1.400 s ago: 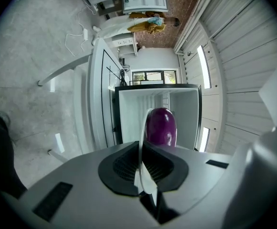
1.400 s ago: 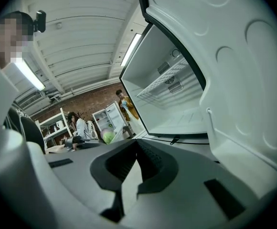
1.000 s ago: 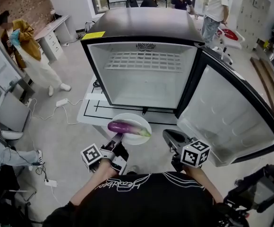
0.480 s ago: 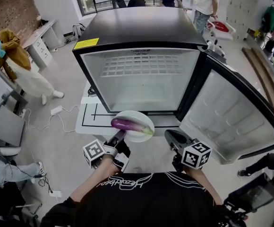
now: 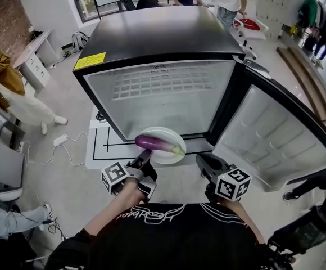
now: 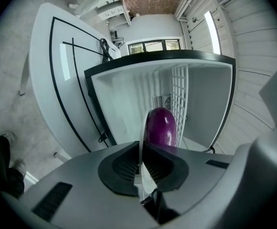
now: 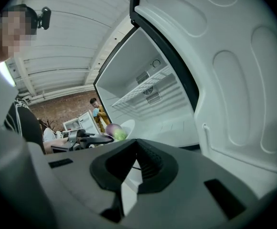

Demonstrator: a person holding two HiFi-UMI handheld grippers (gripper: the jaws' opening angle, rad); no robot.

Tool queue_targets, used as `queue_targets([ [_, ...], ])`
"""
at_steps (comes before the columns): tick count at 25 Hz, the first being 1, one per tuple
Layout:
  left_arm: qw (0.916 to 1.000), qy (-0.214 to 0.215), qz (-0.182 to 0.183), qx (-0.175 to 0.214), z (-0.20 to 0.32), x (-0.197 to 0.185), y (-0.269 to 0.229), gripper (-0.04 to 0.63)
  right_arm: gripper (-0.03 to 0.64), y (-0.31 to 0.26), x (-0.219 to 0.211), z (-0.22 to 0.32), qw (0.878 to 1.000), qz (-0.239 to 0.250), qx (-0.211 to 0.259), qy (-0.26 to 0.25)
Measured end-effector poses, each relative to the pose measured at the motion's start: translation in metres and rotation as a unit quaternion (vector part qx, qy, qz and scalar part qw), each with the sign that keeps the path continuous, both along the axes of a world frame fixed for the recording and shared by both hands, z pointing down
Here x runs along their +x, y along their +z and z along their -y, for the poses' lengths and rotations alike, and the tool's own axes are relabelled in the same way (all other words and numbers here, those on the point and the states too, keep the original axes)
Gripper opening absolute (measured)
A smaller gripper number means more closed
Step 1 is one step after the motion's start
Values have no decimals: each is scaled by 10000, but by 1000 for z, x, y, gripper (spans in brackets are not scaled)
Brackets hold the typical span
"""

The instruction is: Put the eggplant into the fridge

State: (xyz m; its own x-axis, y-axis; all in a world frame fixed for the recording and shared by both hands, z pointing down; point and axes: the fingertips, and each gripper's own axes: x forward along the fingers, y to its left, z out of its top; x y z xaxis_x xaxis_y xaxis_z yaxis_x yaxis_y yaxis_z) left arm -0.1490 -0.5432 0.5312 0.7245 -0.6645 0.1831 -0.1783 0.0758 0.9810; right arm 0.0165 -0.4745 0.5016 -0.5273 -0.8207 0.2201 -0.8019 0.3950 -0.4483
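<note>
Left hand-held gripper [image 5: 142, 161]: jaws narrow, clamped on the near rim of a white plate [image 5: 173, 135]. The eggplant [image 5: 157, 144] lies across that plate, at the gripper's 12 o'clock, by the lower front edge of the open fridge [image 5: 157, 32]. Right hand-held gripper [image 5: 203, 161], at 3 o'clock: jaws together, empty. The fridge door [image 5: 270, 145] stands open beyond it.

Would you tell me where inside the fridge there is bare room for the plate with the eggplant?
The fridge floor, between the white side walls under the wire shelf, is bare; the shelf is bare too. Only the open door stands close, at right.
</note>
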Motion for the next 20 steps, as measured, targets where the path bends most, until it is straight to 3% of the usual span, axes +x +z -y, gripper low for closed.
queue_targets([
  [10,9996,242,177,-7,30,28,16,21,6,12,-1,9,9997,-189,-74,97],
  [20,9990,203,394,-113,61,39,30,21,8,11,-7,26,9991,-405,-89,135],
])
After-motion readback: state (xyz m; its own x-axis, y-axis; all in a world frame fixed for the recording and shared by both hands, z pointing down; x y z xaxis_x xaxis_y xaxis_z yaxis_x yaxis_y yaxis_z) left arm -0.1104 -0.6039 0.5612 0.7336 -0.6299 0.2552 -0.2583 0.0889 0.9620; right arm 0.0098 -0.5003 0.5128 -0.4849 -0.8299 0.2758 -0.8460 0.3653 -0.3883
